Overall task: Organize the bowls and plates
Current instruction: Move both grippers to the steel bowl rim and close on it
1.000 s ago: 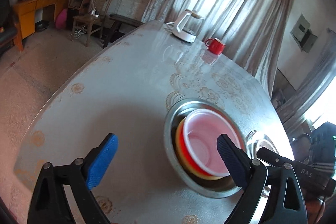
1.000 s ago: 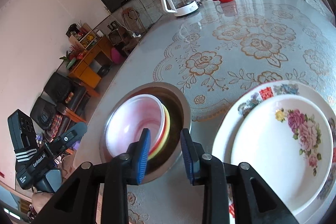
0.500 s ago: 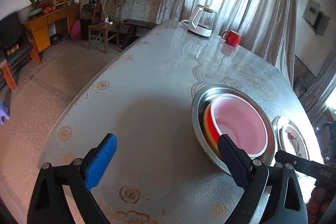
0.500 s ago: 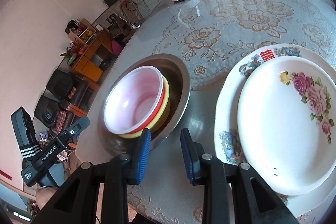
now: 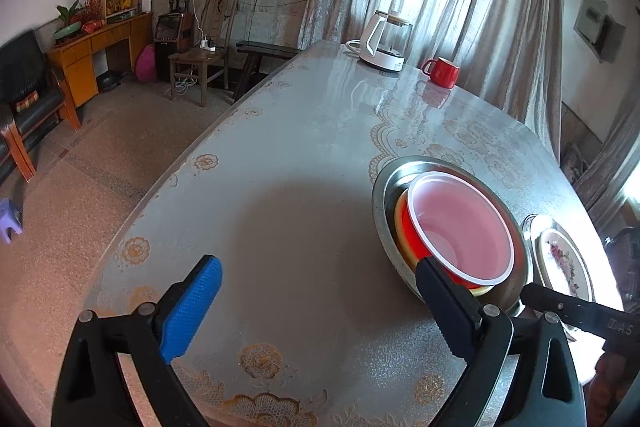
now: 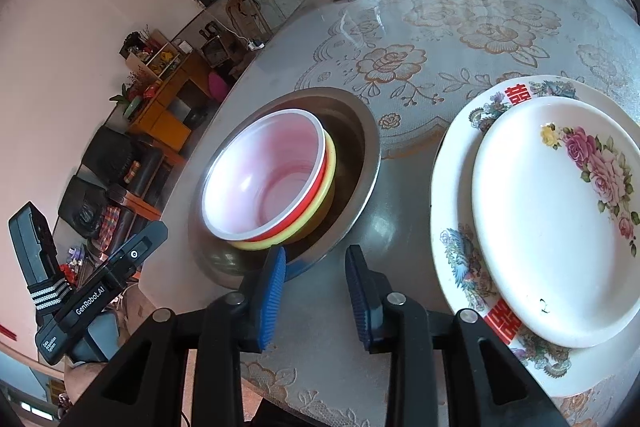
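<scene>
On the table (image 6: 460,27), red bowl (image 6: 264,179) nested in yellow bowl, steel basin (image 6: 360,131); plates (image 6: 552,211) stacked beside. Both grippers, left (image 5: 316,311) wide open, right (image 6: 316,291) part-open, empty, have pulled back; stacking looks done.

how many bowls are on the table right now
3, all nested beside the plates: a metal bowl at the bottom, a yellow bowl inside it, and a red bowl with a pale inside on top. Another could be hidden within the stack.

Left gripper (image 5: 316,301) spread wide; right gripper (image 6: 316,291) parted, empty
</scene>
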The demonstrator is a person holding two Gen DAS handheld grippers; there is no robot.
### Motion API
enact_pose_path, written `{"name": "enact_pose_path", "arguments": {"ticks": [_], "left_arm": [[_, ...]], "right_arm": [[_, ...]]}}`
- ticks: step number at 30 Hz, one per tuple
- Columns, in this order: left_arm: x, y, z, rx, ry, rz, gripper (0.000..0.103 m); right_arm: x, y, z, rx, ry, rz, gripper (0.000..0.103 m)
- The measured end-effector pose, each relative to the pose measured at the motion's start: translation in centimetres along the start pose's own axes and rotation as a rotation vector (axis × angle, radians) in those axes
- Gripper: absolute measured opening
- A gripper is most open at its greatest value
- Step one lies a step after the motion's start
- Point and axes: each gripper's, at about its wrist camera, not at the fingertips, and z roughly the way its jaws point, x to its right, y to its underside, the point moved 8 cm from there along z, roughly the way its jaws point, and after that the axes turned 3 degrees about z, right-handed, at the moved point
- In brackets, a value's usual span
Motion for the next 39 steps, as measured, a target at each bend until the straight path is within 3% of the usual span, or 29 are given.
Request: {"name": "enact_pose_path", "arguments": {"ticks": [12,24,30,34,39], "left_arm": [[0.4,0.0,0.9,-0.036,0.116,-0.077,0.098],[0.8,-0.7,1.7,-0.044,0.149,-0.074,0.097],[1.2,-1.0,2.4,-0.064,0.224,-0.084,0.096],[1.4,-0.9,3.0,-0.092,0.237,-0.059,0.087],[1.6,-0.7,4.1,-0.147,0.326,-0.113,0.065]], "right_arm": [[0.1,-0.7,1.2,0.012,0.057,0.035,0.034],[-1.0,-1.4,3.3,0.029,0.085,-0.042,0.029],[-1.0,-1.7,3.6,0.012,0.064,-0.061,0.030],[-0.1,-2.2,3.1,-0.004,0.069,-0.009,0.030],[0.7,-3.7,2.2,0.021,0.107,-0.014,0.030]]}}
